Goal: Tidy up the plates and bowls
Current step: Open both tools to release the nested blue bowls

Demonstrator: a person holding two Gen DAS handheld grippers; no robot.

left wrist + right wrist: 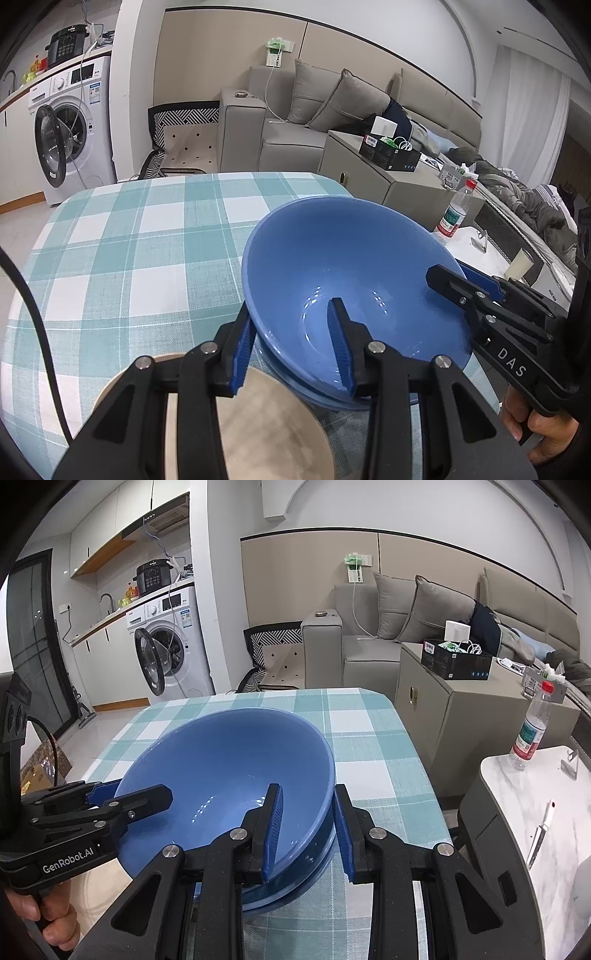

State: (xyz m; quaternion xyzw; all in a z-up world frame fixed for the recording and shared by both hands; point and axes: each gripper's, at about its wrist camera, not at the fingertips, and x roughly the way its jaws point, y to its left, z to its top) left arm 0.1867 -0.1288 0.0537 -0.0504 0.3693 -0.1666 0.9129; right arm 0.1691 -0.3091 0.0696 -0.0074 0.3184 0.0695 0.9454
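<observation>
A large blue bowl (pixel 343 266) sits nested on another blue bowl (pixel 314 395) on the checked tablecloth (pixel 129 240). My left gripper (pixel 291 347) straddles the upper bowl's near-left rim, one finger inside and one outside, with a gap at the rim. My right gripper (pixel 308 830) straddles the near-right rim of the bowl (pixel 229 760) the same way, also with a gap. Each gripper shows in the other's view, the right gripper (pixel 465 286) and the left gripper (pixel 129 797). A beige plate (pixel 258 424) lies under my left gripper.
The checked table (pixel 369 746) ends at a rounded far edge. A grey cabinet (pixel 443 709) with a black box stands to the right. A white side table (pixel 524 805) holds a water bottle (pixel 532 727) and a knife. A washing machine (pixel 166 646) and sofa stand behind.
</observation>
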